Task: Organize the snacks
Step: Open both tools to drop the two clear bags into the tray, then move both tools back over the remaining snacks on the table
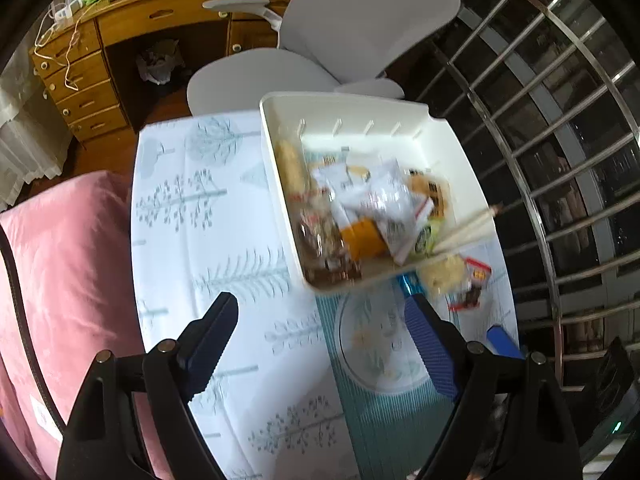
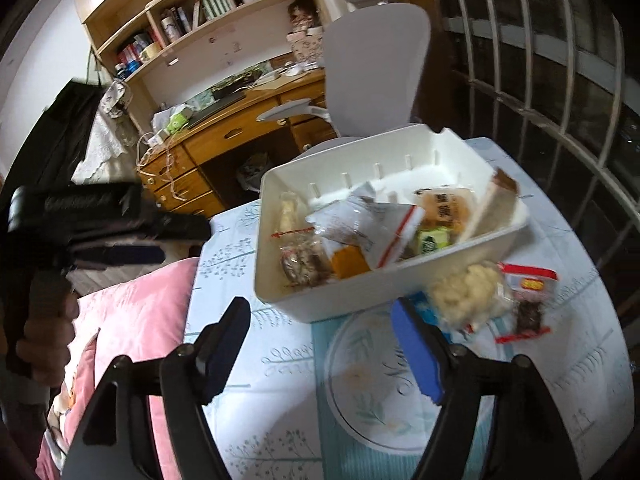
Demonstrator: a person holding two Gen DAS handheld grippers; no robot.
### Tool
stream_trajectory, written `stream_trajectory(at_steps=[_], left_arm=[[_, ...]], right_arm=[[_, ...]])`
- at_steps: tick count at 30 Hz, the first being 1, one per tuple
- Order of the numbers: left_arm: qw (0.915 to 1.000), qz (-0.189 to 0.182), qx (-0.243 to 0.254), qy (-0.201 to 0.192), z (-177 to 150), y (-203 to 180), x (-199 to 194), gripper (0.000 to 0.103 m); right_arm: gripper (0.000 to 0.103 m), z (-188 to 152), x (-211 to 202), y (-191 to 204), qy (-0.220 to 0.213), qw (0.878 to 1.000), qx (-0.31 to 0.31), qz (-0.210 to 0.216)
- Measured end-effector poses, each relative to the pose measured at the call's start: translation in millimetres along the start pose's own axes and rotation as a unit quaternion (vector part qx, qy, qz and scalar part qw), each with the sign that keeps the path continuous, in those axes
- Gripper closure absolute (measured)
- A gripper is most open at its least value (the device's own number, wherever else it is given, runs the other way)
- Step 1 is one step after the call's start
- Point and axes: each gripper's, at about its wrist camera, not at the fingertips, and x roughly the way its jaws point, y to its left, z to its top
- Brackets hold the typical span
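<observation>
A white plastic bin [image 1: 352,106] stands on the tree-print tablecloth [image 1: 200,216], holding several wrapped snacks [image 1: 372,208] in a loose heap. Just outside its near right corner lie a bag of pale puffed snack [image 2: 468,292], a red-edged packet with a dark snack [image 2: 528,304] and a blue foil wrapper [image 1: 410,284]. My left gripper [image 1: 320,320] hangs open and empty over the cloth, short of the bin. My right gripper [image 2: 320,320] is open too, nothing between its blue pads, above a round plate [image 2: 372,392].
The plate rests on a striped teal placemat [image 1: 384,432]. A grey office chair [image 1: 360,20] and a wooden desk [image 1: 132,20] stand beyond the table. Pink bedding [image 1: 68,248] lies on the left, and a barred window [image 1: 560,120] on the right. A hand [image 2: 44,320] grips the left tool.
</observation>
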Motion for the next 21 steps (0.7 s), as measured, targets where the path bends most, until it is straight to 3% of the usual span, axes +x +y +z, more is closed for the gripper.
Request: stream_trajectory(at_steps=[10, 21], left_arm=[[0.9988, 0.017, -0.007, 0.045, -59.0, -11.4, 16.3, 0.019], [0.9941, 0.038, -0.063, 0.079, -105.9, -54.6, 44.6, 0.018]], right_arm=[[0.025, -26.8, -31.7, -46.5, 0.005, 0.999, 0.037, -0.037], [0.025, -47.4, -18.8, -126.4, 0.099, 0.992, 0.061, -0.037]])
